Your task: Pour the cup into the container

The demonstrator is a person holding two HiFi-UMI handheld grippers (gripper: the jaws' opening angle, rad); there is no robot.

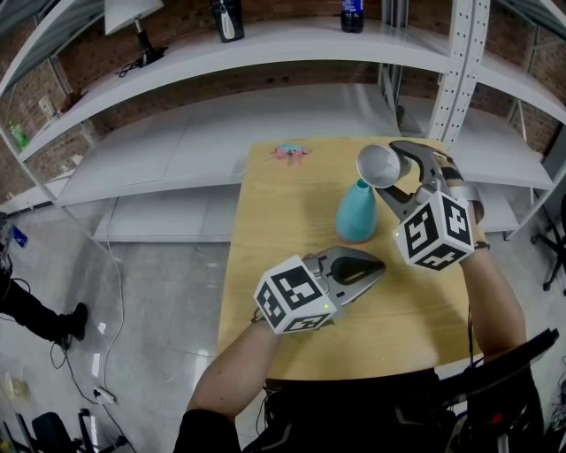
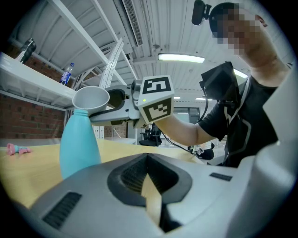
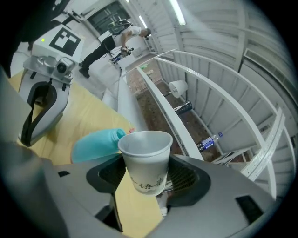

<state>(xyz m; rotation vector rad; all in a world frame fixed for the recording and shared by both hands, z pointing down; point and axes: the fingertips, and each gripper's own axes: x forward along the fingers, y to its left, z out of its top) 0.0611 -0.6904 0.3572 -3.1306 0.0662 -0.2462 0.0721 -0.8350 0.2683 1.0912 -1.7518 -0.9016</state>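
Paper cup [image 1: 380, 165] is clamped in the right claw [image 1: 395, 177], tipped w/ its rim at the neck of the teal container [image 1: 356, 212]; whether they touch can't be told. Grey print on the cup's side is too small to read (interior looks plain white). Container stands upright on the wooden worktop [image 1: 283, 230], towards its far right, bare wood to its left. Left claw [image 1: 376, 265] has jaws together, nothing btwn them, just near of the container. Small pink item [image 1: 290, 151] lies at the far edge. Two bottles [image 1: 227, 19] stand on the shelf [image 1: 292, 44] behind.
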